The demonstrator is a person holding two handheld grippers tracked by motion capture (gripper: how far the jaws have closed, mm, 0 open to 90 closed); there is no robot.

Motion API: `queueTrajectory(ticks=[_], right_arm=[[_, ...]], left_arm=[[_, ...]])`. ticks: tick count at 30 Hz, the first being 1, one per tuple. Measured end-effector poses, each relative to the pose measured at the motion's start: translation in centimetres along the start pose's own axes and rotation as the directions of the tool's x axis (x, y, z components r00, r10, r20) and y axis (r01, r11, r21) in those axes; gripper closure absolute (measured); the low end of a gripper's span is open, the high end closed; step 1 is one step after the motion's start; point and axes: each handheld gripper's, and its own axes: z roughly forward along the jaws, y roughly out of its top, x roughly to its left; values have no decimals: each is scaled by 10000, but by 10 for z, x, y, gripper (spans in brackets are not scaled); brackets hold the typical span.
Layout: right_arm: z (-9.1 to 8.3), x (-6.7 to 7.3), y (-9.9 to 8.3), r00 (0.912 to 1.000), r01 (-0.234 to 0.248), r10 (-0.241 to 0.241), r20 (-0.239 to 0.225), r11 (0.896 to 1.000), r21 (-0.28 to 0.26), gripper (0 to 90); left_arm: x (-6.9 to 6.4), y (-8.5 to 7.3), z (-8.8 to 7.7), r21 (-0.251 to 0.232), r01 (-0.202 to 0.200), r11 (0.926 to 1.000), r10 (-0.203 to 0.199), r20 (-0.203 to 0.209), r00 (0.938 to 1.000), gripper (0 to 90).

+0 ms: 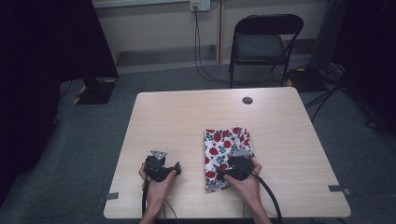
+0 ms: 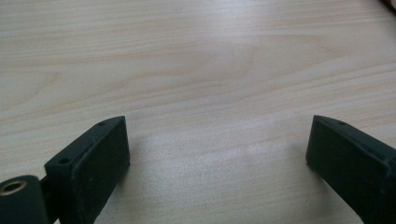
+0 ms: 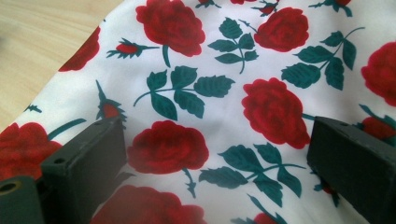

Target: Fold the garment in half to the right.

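Wooden table: rose-print cloth under spread right gripper; left gripper spread, empty.

We find no writing, label, brand mark or number that can be read anywhere in these views. The folded cloth carries a print of red roses and green leaves on white and no lettering among them, and the tabletop shows bare wood grain. The wall socket at the far wall and the small dark disc on the table may bear some marking, but both are too small and blurred for us to tell.
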Motion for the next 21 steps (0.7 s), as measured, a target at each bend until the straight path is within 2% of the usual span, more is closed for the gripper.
queueTrajectory(ticks=[5,9,15,21], right_arm=[[7,-1,7,10000,-35,35,54,10000,-28,32],[11,-2,13,10000,-29,28,19,9997,228,28],[22,-3,21,9999,-117,117,128,9999,41,13],[31,-4,33,9999,-68,61,153,9990,446,0]], left_arm=[[0,0,0,-3,1,10000,-1,-2,10000,56],[0,0,0,-2,7,10000,-7,-2,10000,56],[0,0,0,5,29,10000,-29,-25,10000,54],[-1,0,0,17,33,10000,-33,-37,10000,51]])
